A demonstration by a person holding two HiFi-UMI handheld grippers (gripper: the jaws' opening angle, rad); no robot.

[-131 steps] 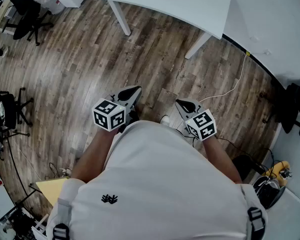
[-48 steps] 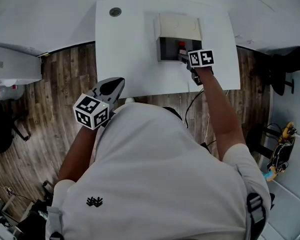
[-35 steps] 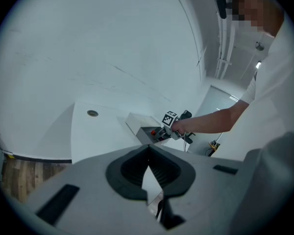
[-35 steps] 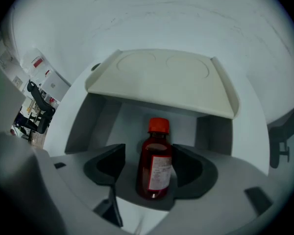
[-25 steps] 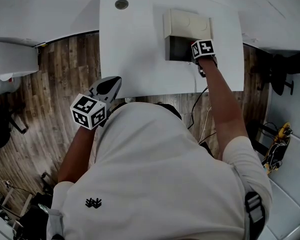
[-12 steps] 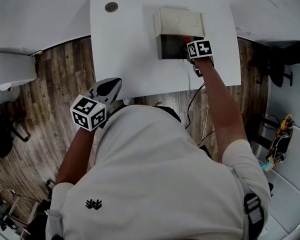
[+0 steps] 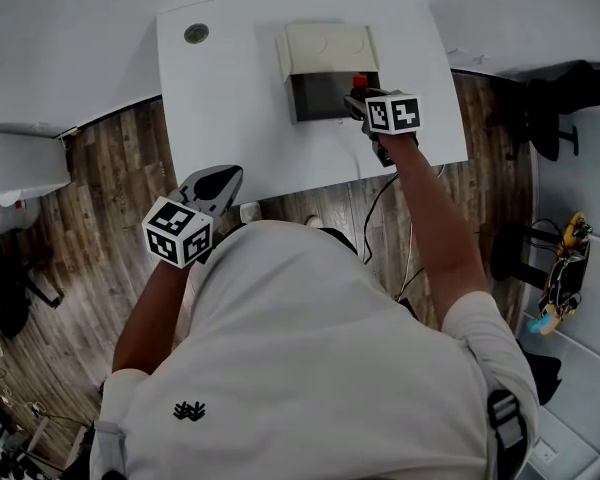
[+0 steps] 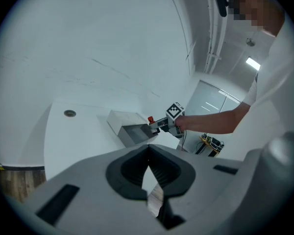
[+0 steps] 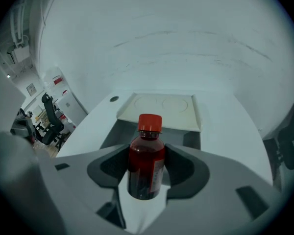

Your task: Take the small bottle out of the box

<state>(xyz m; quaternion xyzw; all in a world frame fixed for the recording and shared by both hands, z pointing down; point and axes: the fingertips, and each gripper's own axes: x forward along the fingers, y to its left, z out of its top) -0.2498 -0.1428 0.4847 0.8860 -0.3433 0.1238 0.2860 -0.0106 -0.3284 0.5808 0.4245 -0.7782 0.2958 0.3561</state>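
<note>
The right gripper (image 7: 358, 99) clamps the upright red-capped bottle (image 9: 146, 166) between wide-set jaws, by the box's (image 7: 325, 46) 4 o'clock corner. The left gripper (image 8: 148, 148), jaws together and empty, hangs at 7 o'clock, off the table (image 7: 235, 108).

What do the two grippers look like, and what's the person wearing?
Both the left gripper and right gripper are light grey plastic, with fingers lined in dark ribbed lining. Each carries a white cube of black square markers. The person wears a white short-sleeved shirt with a small black logo.
</note>
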